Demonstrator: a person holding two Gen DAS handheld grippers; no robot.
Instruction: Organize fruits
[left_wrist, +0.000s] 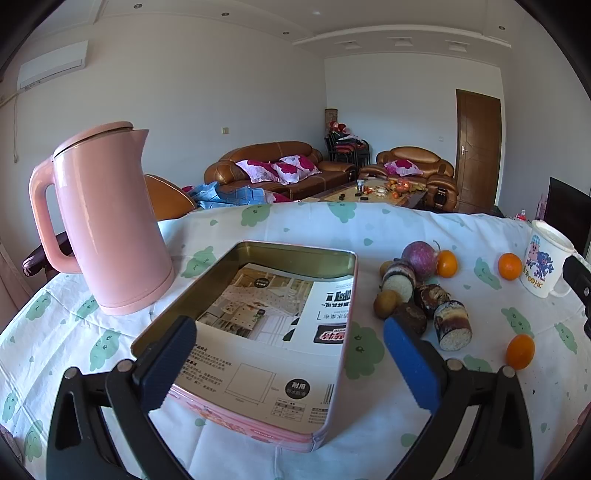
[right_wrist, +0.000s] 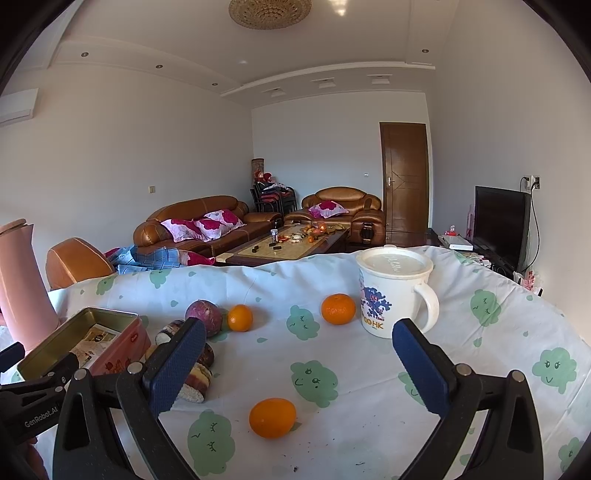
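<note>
With both the left gripper (left_wrist: 290, 363) and the right gripper (right_wrist: 299, 363) spread wide and empty, the first pick looks pending: the nearest orange (right_wrist: 272, 417) lies on the counter (right_wrist: 369, 387) below the right one, needing a descent before transfer to the tin (left_wrist: 255, 332).

Kettle (right_wrist: 18, 280) cut off (left edge); far-table items (right_wrist: 295, 236) seemingly snacks.

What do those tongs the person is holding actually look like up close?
Both the left tongs and right tongs match: black plastic triangular arms with cut-out holes, silver round pivot pins, and ribbed blue rubber fingers. White "GenRobot.AI" lettering marks the left one's black body.
</note>
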